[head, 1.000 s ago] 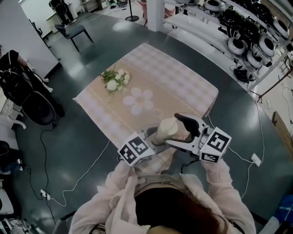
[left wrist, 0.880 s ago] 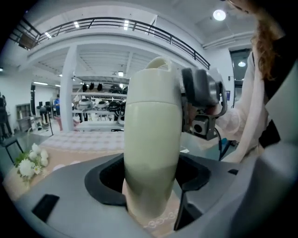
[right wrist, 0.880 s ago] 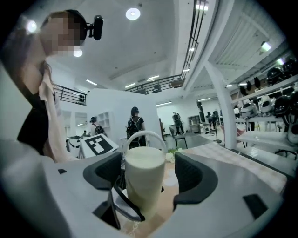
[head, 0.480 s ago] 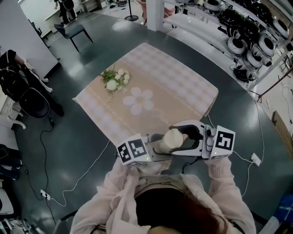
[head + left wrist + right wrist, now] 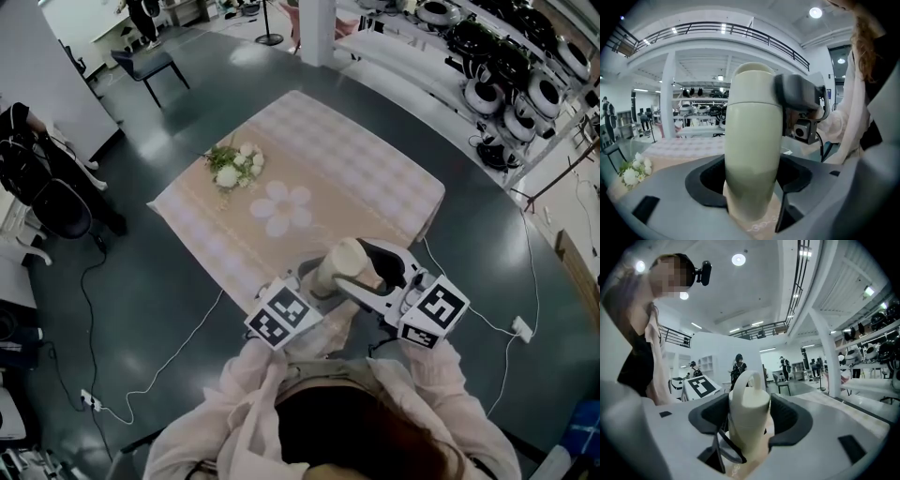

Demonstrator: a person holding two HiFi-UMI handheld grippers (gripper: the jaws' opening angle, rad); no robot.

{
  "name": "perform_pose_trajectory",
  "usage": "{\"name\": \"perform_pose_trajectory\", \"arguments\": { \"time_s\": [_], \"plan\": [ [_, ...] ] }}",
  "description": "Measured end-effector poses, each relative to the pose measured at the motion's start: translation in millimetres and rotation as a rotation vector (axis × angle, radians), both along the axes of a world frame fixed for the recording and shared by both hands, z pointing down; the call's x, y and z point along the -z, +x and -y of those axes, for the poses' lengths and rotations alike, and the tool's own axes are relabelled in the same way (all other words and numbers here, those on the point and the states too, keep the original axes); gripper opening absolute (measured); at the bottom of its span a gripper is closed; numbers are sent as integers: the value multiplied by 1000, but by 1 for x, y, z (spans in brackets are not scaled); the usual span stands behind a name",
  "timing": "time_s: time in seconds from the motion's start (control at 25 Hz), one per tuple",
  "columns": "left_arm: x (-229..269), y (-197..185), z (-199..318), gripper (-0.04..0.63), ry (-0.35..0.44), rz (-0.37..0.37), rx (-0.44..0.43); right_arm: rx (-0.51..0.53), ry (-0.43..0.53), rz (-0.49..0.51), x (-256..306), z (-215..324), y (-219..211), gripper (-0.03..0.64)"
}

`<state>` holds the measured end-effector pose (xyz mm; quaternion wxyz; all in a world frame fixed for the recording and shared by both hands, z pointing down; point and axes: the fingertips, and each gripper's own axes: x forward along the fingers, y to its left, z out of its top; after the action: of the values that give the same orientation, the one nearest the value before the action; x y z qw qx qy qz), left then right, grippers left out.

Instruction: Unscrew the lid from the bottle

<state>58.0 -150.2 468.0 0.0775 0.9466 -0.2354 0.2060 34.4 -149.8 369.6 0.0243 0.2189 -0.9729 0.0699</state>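
Over tablecloth [image 5: 356, 159], cream bottle [image 5: 328, 275], lid [image 5: 349, 254] on

Counted: mostly ones, one pair.
One bottle [image 5: 752, 145] with one lid [image 5: 749, 404]; two grippers: left gripper [image 5: 315, 285], right gripper [image 5: 371, 277], the latter's jaws just closing on the lid; one table [image 5: 375, 155] carrying one flower bunch [image 5: 232, 166] near its left edge and one flower-shaped mat [image 5: 281, 206] mid-table; one chair [image 5: 150, 64].

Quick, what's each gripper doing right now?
Left gripper: closed on the bottle, around its body.
Right gripper: jaws have just been closing; now gripping the lid.
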Motion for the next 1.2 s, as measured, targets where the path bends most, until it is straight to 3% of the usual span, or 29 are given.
{"name": "perform_pose_trajectory", "arguments": {
  "time_s": [0.12, 0.32, 0.44, 0.48, 0.56, 0.6, 0.68, 0.8, 0.92, 1.12, 1.2],
  "plan": [
    [0, 1, -6, 314, 0, -6, -54, 76, 36, -13, 3, -5, -1, 284],
    [7, 12, -32, 315, 2, -40, -286, 413, 125, 61, 13, -34, 4, 282],
    [4, 15, -33, 314, 31, -23, -289, 513, 118, 101, 9, -37, 12, 275],
    [2, 15, -30, 314, 31, -23, -257, 498, 104, 94, 5, -34, 13, 282],
    [-1, 12, -20, 314, 32, -25, -171, 417, 73, 97, 1, -29, 11, 397],
    [-3, 9, -14, 314, 39, -18, -128, 367, 56, 113, 1, -27, 9, 408],
    [-7, 6, -5, 314, 55, 3, -71, 267, 30, 136, 2, -20, 4, 402],
    [-16, 7, -7, 314, 51, 34, -72, 209, 96, 68, -4, -16, 2, 297],
    [-16, 13, -20, 314, 40, 38, -173, 307, 152, 43, -3, -28, 1, 293],
    [-5, 21, -55, 314, 20, -5, -460, 584, 173, 81, 10, -59, 0, 293],
    [1, 23, -57, 314, 15, -44, -495, 621, 170, 111, 15, -59, 4, 293]
  ]
}}
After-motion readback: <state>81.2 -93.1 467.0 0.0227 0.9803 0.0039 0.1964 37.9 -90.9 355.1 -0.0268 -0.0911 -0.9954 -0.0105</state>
